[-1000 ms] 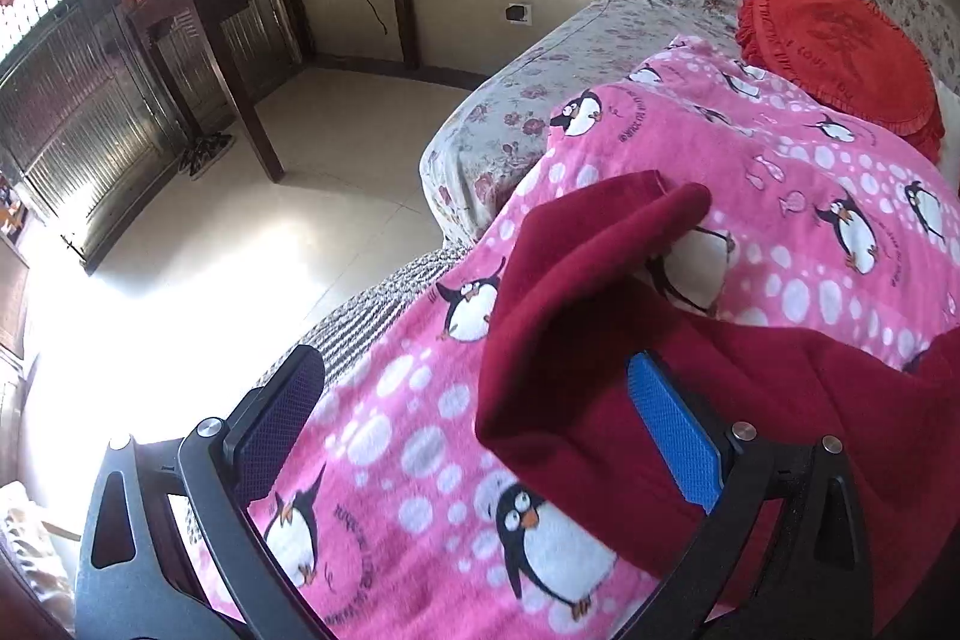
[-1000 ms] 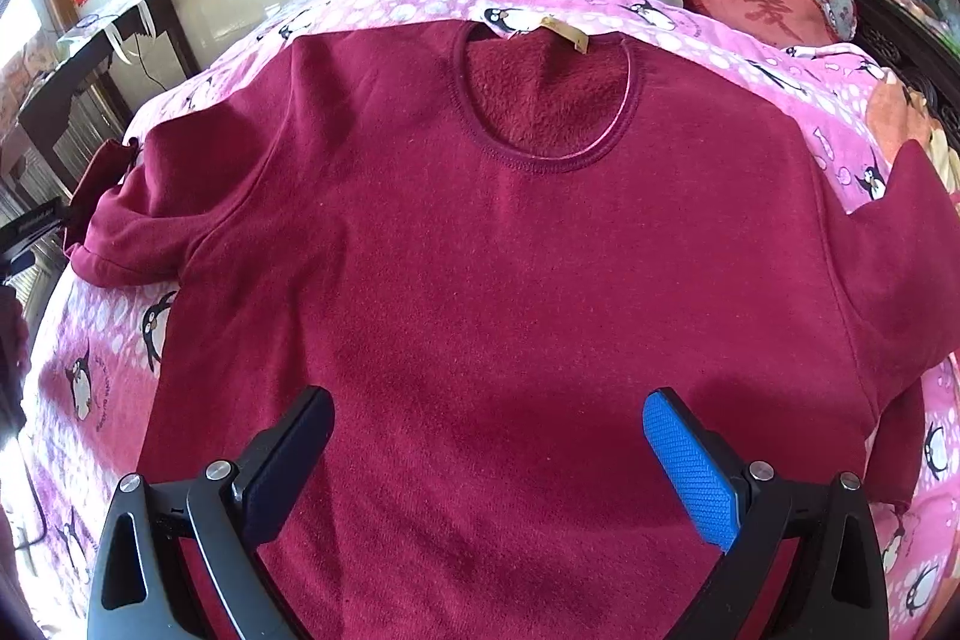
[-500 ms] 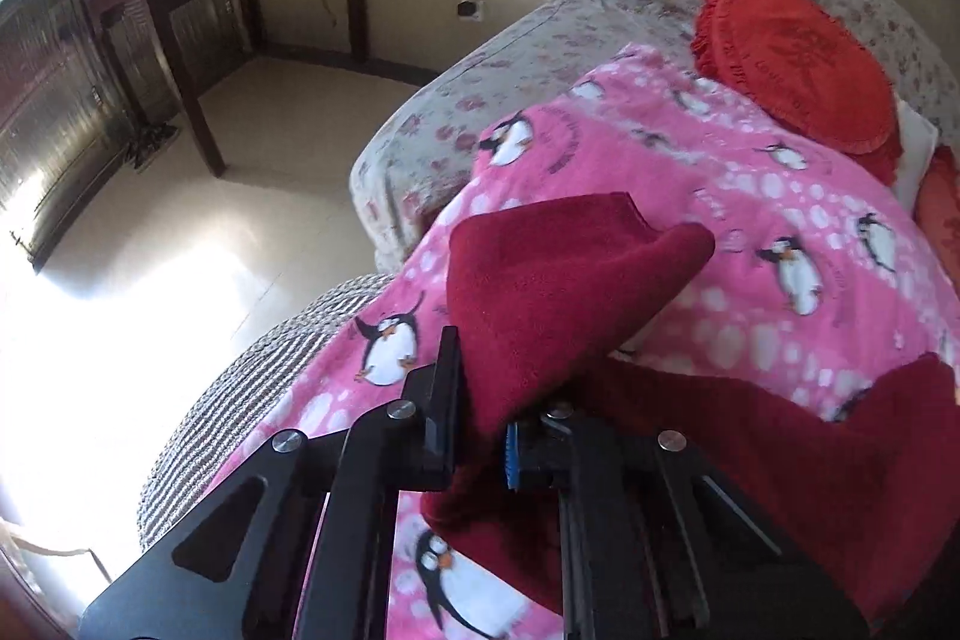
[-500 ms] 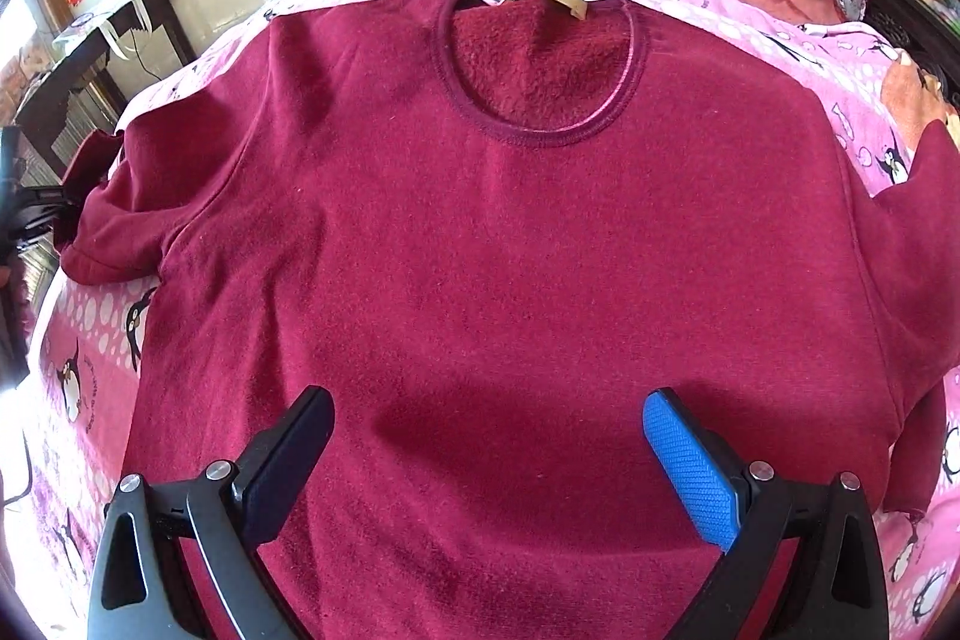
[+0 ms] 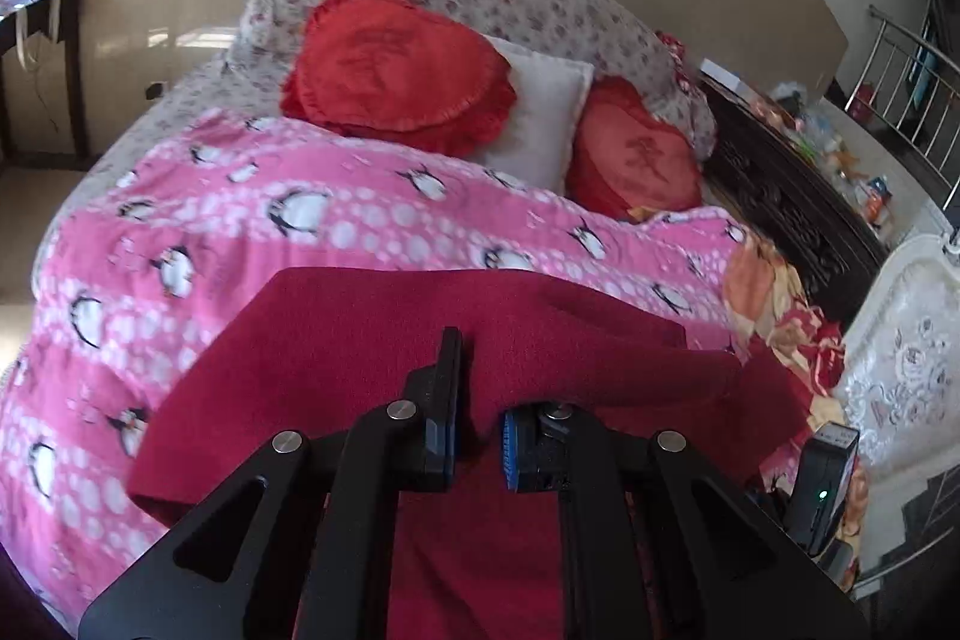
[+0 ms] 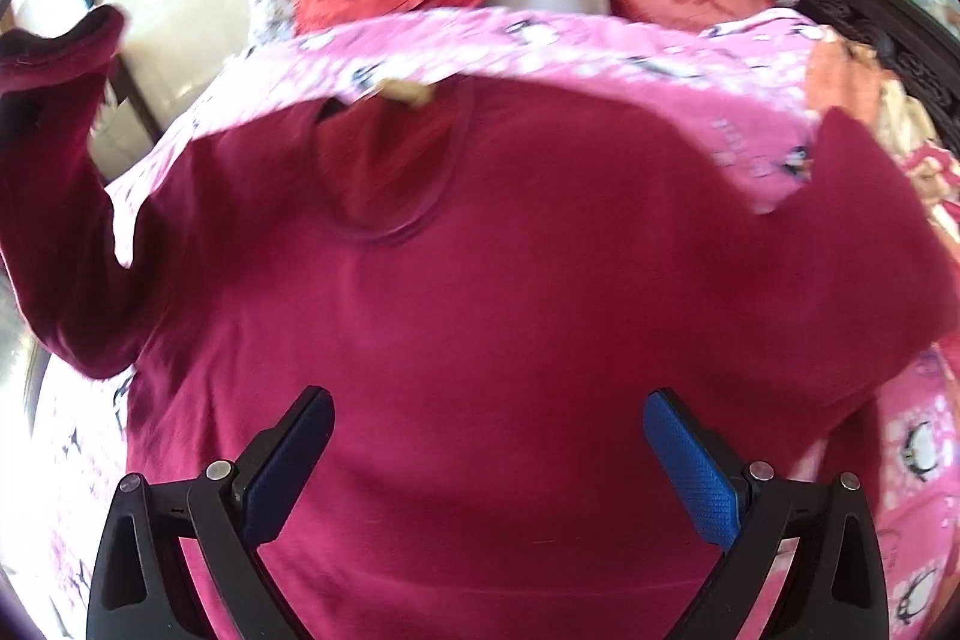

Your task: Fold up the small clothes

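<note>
A dark red long-sleeved sweater lies front up on a pink penguin blanket on a bed. My left gripper is shut on the sweater's left sleeve and holds it lifted above the blanket. In the right wrist view that sleeve rises at the far left, its cuff up in the air. My right gripper is open and empty, low over the sweater's lower front. The right sleeve lies spread to the right.
Two red round cushions and a white pillow lie at the head of the bed. A dark carved headboard and a white cabinet stand at the right. A dark table stands at far left.
My left gripper closed on the sleeve, lifted it and swung it toward the bed's middle. The right gripper moved closer over the sweater and stayed open.
</note>
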Motion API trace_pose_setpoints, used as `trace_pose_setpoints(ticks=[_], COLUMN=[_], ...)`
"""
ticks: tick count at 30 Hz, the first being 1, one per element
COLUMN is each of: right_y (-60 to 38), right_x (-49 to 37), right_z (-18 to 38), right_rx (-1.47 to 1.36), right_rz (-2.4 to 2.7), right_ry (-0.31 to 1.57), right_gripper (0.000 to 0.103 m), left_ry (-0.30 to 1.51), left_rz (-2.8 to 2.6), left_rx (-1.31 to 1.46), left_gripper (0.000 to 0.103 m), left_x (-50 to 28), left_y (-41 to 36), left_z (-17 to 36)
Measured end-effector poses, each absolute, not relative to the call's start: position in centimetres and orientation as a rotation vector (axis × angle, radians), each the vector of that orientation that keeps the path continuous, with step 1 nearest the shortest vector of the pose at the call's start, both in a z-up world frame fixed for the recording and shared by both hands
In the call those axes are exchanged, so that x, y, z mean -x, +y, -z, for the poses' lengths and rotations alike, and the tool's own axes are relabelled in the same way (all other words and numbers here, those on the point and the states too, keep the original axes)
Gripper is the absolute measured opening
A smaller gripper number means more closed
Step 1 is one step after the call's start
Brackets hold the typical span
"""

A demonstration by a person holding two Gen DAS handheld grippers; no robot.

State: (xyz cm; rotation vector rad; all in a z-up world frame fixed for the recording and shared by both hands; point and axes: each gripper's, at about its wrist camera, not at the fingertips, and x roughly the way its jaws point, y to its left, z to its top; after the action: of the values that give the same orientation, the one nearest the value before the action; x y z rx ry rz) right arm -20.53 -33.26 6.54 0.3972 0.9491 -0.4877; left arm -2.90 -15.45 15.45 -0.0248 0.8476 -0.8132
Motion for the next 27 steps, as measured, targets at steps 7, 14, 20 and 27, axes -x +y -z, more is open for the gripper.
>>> trace_pose_setpoints(ticks=[7, 14, 20, 27], right_y=[-38.1, -39.8, -37.4, -34.4], right_x=[24.8, 25.1, 22.1, 18.4], right_z=[-7.2, -8.1, -8.4, -6.2], right_rx=[-0.458, -0.494, -0.426, -0.234], right_rz=[0.597, 0.589, 0.411, 0.295], right_ry=[0.922, 0.873, 0.858, 0.955], right_gripper=[0.103, 0.103, 0.103, 0.097], left_ry=[1.055, 1.006, 0.868, 0.929], left_rz=[0.966, 1.055, 0.893, 0.598], left_rx=[-0.080, -0.195, -0.137, -0.226], left_gripper=[0.013, 0.044, 0.071, 0.071], left_x=[8.2, 12.2, 10.3, 5.5], left_y=[-22.4, -20.3, -13.2, -8.7], left_z=[-6.4, -8.6, -11.2, -6.4])
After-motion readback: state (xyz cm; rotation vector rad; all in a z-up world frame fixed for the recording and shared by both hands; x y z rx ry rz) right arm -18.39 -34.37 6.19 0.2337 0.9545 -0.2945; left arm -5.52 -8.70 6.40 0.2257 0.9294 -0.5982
